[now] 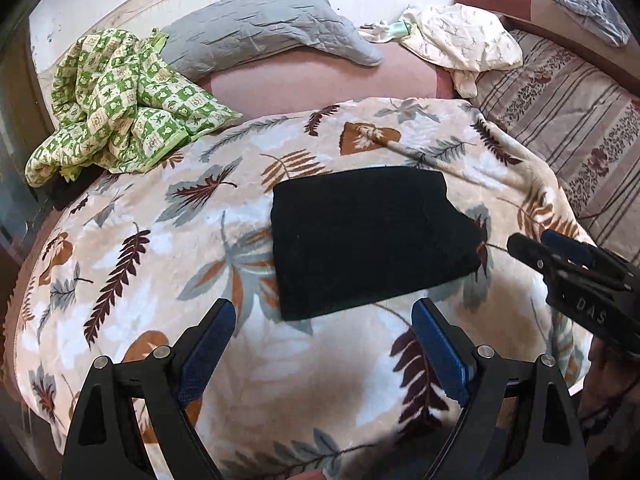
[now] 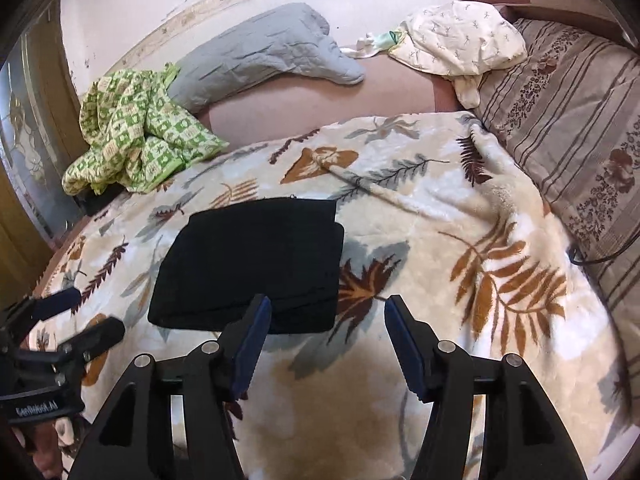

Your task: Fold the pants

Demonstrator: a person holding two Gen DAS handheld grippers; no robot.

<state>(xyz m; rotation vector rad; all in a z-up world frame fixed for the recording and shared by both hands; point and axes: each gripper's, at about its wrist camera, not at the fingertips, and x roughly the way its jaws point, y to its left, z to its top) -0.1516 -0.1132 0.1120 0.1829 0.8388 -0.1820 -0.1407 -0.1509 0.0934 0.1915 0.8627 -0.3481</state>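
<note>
Pants (image 1: 368,240) — folded black bundle on leaf-print blanket (image 1: 160,280) of bed | left hand-held gripper (image 1: 324,332) jaws apart, empty, bundle just ahead | right hand-held gripper (image 2: 326,334) apart, empty, nearer, at my bundle's right corner.

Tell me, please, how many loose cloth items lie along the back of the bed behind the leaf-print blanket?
3, perhaps more out of view: the green checked cloth crumpled at the left, the grey quilted cover along the wall in the middle, and the cream printed garment at the right.
</note>
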